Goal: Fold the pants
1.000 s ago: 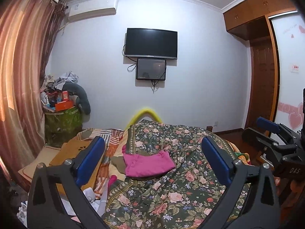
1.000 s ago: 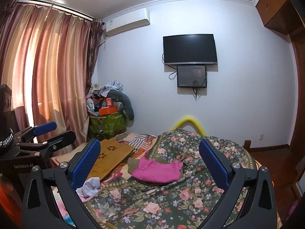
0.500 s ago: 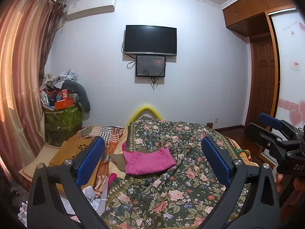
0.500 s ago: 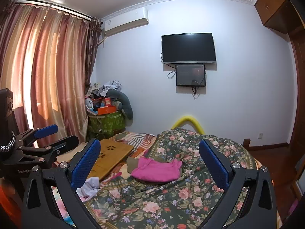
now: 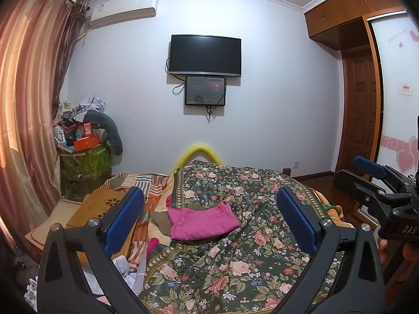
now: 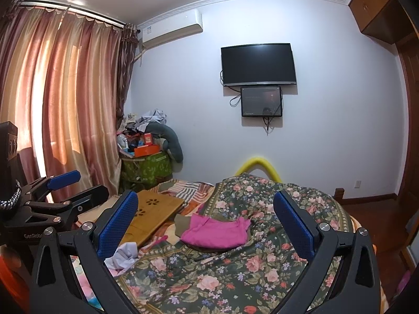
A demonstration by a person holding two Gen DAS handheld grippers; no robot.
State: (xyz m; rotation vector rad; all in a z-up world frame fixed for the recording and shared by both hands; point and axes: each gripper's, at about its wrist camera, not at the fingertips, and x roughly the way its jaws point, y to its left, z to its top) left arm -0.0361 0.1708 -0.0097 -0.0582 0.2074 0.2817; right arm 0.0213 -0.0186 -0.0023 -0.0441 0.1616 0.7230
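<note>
— Where are the pink pants point(image 5: 203, 222)?
— Folded on the floral bedspread point(image 5: 235, 256), ahead of you.
— And your tools?
— Your left hand-held gripper point(image 5: 209, 219) and right hand-held gripper point(image 6: 205, 225) both gape wide, grasping nothing.

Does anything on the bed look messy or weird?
Yes. A crumpled white cloth sits bunched at the bed's left edge, and the wooden lap tray lies tilted across the bedding. The pink folded pants lie neatly on the floral quilt.
</note>
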